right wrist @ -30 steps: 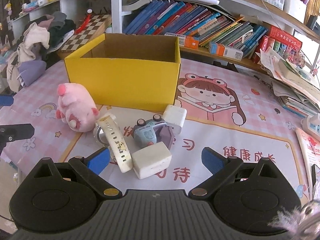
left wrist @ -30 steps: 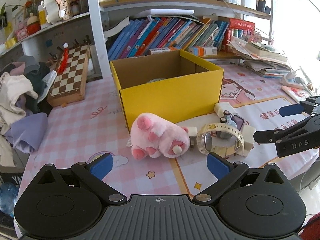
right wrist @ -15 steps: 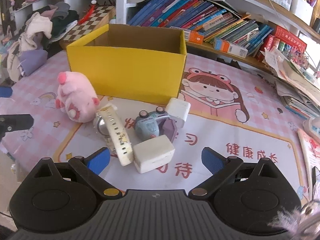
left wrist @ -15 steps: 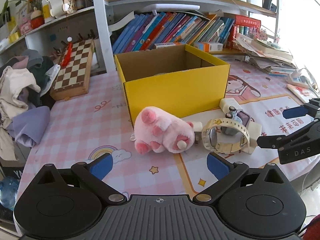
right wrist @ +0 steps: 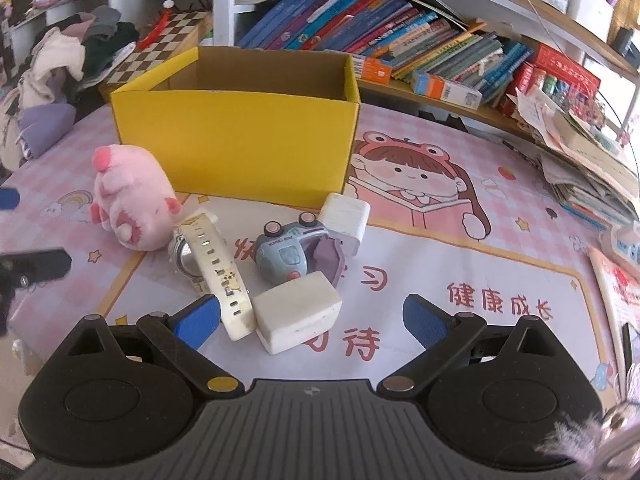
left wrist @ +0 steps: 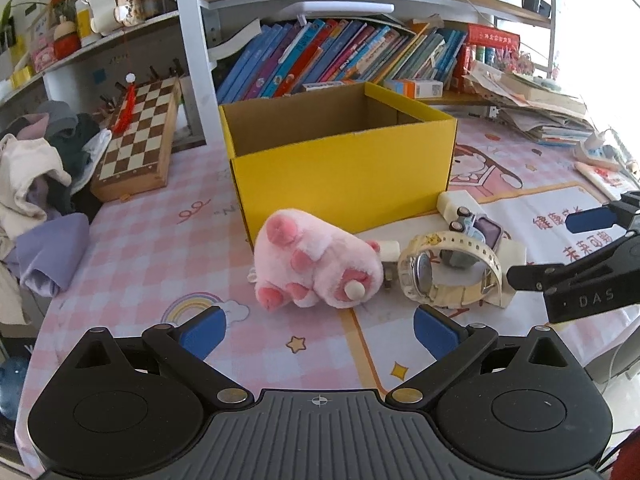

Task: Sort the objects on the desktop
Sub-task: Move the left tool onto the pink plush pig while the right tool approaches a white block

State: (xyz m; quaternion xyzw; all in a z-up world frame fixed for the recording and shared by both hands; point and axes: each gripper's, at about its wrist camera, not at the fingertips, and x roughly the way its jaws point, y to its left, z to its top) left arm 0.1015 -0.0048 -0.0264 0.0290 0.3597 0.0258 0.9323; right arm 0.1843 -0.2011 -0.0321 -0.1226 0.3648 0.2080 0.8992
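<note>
left wrist view: the left gripper [left wrist: 318, 326] hangs over the counter [left wrist: 140, 248] with jaws spread wide, grasping nothing. the plush [left wrist: 316, 260] lies on its side just ahead, close to the box [left wrist: 344, 168], and the watch [left wrist: 448, 276] stands on edge beside it. the right gripper [left wrist: 556, 246] reaches in from the right, also spread. only this view shows the plush's paws and the watch's face.

right wrist view: the right gripper [right wrist: 312, 318], jaws released, sits just short of a white block [right wrist: 298, 316] that touches the watch [right wrist: 218, 268] strap. behind them a toy car [right wrist: 286, 254] leans on a second block [right wrist: 344, 220]. this view shows the whole car, half hidden from the left.
</note>
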